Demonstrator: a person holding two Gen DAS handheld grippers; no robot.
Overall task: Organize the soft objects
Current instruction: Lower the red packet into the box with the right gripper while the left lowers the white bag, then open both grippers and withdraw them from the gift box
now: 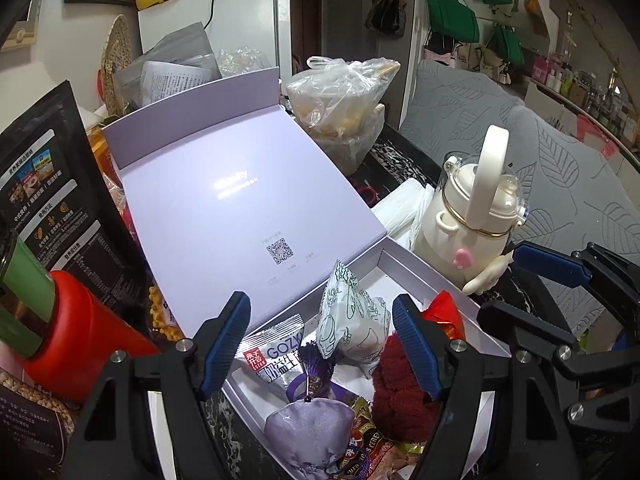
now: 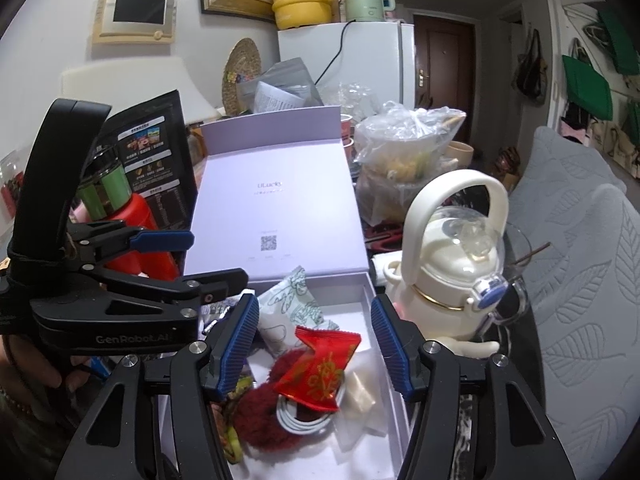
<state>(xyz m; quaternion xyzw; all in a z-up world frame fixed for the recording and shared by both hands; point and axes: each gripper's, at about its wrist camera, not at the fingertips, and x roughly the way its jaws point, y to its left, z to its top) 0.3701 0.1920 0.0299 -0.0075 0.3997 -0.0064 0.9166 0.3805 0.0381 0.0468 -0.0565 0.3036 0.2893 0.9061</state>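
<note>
An open white box [image 1: 424, 272] with a raised lilac lid [image 1: 240, 184] holds soft things: a printed white pouch [image 1: 352, 328], a silver snack packet [image 1: 276, 356], a lilac satin pouch [image 1: 308, 432] and a dark red fluffy piece [image 1: 404, 392]. My left gripper [image 1: 320, 344] stands open over them, its pads clear of the printed pouch. In the right wrist view, my right gripper [image 2: 316, 348] is open above the box [image 2: 320, 280]. A red packet [image 2: 320, 368] lies loose below its jaws on the fluffy piece [image 2: 260, 412] and a white cable coil [image 2: 304, 420].
A cream handled bottle [image 1: 476, 216] stands right of the box. A red and green bottle [image 1: 72, 328] and a black bag [image 1: 44, 184] crowd the left side. A plastic bag of food [image 1: 340, 96] sits behind the lid, with a grey sofa [image 1: 560, 184] to the right.
</note>
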